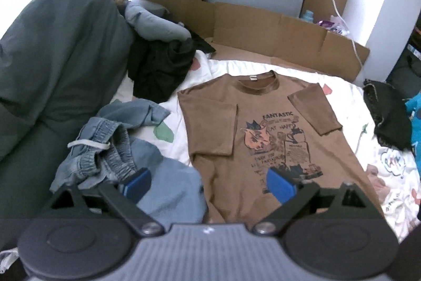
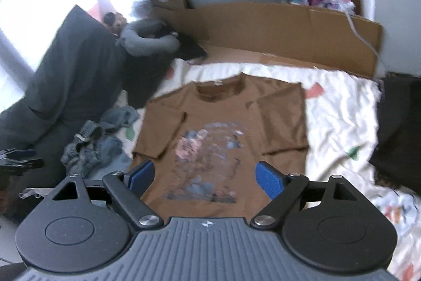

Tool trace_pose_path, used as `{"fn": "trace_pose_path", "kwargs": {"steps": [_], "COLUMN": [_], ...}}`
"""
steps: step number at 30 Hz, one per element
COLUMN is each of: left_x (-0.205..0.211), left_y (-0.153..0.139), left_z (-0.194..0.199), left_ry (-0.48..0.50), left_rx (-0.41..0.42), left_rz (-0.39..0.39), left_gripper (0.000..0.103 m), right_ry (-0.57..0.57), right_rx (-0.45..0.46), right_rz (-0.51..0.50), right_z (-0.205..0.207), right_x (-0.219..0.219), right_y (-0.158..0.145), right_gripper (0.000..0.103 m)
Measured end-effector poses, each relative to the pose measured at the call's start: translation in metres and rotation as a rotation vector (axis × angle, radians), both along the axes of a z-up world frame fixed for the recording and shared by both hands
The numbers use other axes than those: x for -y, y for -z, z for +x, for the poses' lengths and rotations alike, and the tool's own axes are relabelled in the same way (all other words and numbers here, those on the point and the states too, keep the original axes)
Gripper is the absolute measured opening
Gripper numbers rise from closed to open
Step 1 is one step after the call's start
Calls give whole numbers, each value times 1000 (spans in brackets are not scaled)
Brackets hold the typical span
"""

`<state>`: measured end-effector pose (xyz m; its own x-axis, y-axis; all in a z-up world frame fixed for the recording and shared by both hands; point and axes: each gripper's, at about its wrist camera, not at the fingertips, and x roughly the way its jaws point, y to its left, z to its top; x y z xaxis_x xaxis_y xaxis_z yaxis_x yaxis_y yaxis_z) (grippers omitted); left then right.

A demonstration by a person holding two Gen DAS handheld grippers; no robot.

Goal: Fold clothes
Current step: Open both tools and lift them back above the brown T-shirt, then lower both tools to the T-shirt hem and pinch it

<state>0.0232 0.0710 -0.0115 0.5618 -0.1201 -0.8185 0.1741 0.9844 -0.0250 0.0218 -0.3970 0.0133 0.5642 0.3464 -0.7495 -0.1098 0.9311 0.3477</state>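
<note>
Both grippers stand wide and hold nothing: the left gripper (image 1: 209, 183) hangs over the lower hem of the brown T-shirt (image 1: 218, 123), and the right gripper (image 2: 204, 177) hangs over the shirt's printed front, clear of the cloth. The shirt lies flat, face up, on the white patterned bedsheet (image 1: 339, 96), collar toward 12 o'clock, with both short sleeves already turned inward over the chest.

Risks, as I judge them, start at the hem. A crumpled pile of blue-grey shorts (image 1: 105, 146) and a pale blue cloth (image 1: 171, 188) lie touching the shirt's edge at 8 o'clock from the left gripper; a pinch there could catch that cloth along with the hem and drag it into the fold. Uneven grips at the two hem corners would skew the fold, and a quick lift could flip the loose sleeves back open. A black garment (image 1: 163, 65) at 11 o'clock sits near the shoulder.
</note>
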Motion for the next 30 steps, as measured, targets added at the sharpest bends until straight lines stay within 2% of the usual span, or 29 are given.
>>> {"fn": "trace_pose_path", "kwargs": {"steps": [6, 16, 20, 24, 30], "left_x": [-2, 0, 4, 10, 24], "left_y": [8, 36, 57, 86, 136], "left_z": [-13, -31, -31, -25, -8], "left_ry": [-16, 1, 33, 41, 94], "left_rx": [-37, -129, -187, -253, -350], "left_rz": [-5, -8, -11, -30, -24], "left_gripper": [96, 95, 90, 80, 73], "right_ry": [-21, -139, -152, -142, -113], "right_rx": [-59, -167, -222, -279, -338], "right_rz": [31, -33, -39, -51, -62], "right_z": [-23, -58, -60, -60, -58], "right_x": [14, 16, 21, 31, 49], "right_y": [0, 34, 56, 83, 117], "right_gripper": [89, 89, 89, 89, 87]}}
